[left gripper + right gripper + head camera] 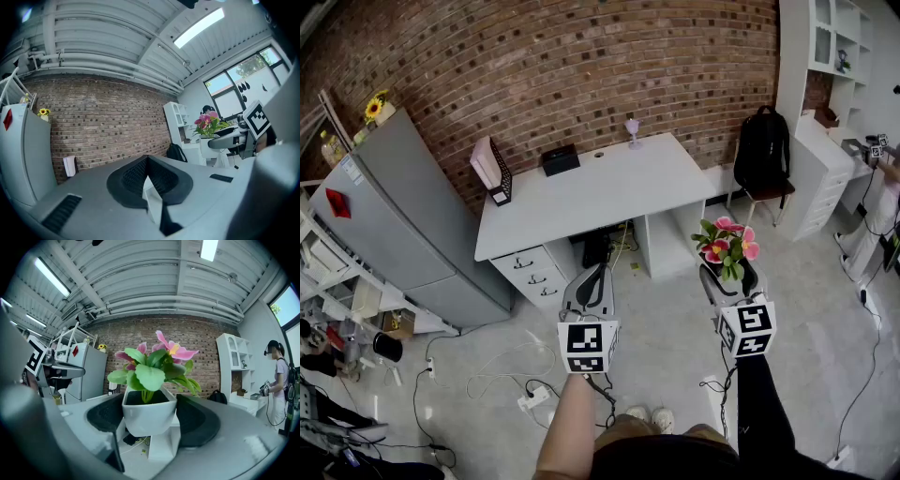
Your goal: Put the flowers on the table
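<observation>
The flowers (pixel 727 244) are pink blooms with green leaves in a small white pot (pixel 149 416). My right gripper (pixel 729 274) is shut on the pot, with the dark pads (pixel 199 420) pressing on both its sides, and it holds the pot upright above the floor. The white table (pixel 609 192) stands ahead against the brick wall, with the pot short of its front right corner. My left gripper (pixel 596 277) hangs level with the right one, in front of the table's drawers. Its jaws are shut with nothing between them (pixel 147 161). The flowers (pixel 208 123) also show at the right of the left gripper view.
On the table are a black box (pixel 560 160), a pink-and-white stand (pixel 492 169) and a small pink glass (pixel 632 131). A grey fridge (pixel 394 216) stands at the left. At the right are a black backpack on a chair (pixel 766 150), white shelves (pixel 825 159) and a person (pixel 881 216). Cables (pixel 516 386) lie on the floor.
</observation>
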Motion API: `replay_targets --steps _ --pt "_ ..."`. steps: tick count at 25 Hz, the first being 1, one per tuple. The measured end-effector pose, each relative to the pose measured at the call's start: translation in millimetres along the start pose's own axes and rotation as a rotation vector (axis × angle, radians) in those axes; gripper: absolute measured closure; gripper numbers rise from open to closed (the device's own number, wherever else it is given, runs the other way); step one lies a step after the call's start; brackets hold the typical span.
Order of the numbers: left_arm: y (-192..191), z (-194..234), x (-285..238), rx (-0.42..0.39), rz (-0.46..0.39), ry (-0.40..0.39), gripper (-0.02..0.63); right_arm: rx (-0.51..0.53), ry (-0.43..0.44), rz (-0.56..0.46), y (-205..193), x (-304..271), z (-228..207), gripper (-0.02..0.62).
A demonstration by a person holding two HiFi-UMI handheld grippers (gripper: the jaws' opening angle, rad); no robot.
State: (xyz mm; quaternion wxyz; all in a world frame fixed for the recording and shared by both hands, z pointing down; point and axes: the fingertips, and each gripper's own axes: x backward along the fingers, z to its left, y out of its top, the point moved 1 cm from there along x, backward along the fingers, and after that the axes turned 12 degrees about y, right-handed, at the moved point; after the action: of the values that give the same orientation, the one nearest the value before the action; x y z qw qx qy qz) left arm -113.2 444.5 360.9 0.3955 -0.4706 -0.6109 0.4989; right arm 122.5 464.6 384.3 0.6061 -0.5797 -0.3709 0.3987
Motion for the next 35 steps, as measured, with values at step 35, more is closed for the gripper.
replay_targets --steps 35 --pt "-38 64 -253 0.05 0.039 -0.081 0.598 -0.056 -0.066 0.03 -11 -217 -92 0.25"
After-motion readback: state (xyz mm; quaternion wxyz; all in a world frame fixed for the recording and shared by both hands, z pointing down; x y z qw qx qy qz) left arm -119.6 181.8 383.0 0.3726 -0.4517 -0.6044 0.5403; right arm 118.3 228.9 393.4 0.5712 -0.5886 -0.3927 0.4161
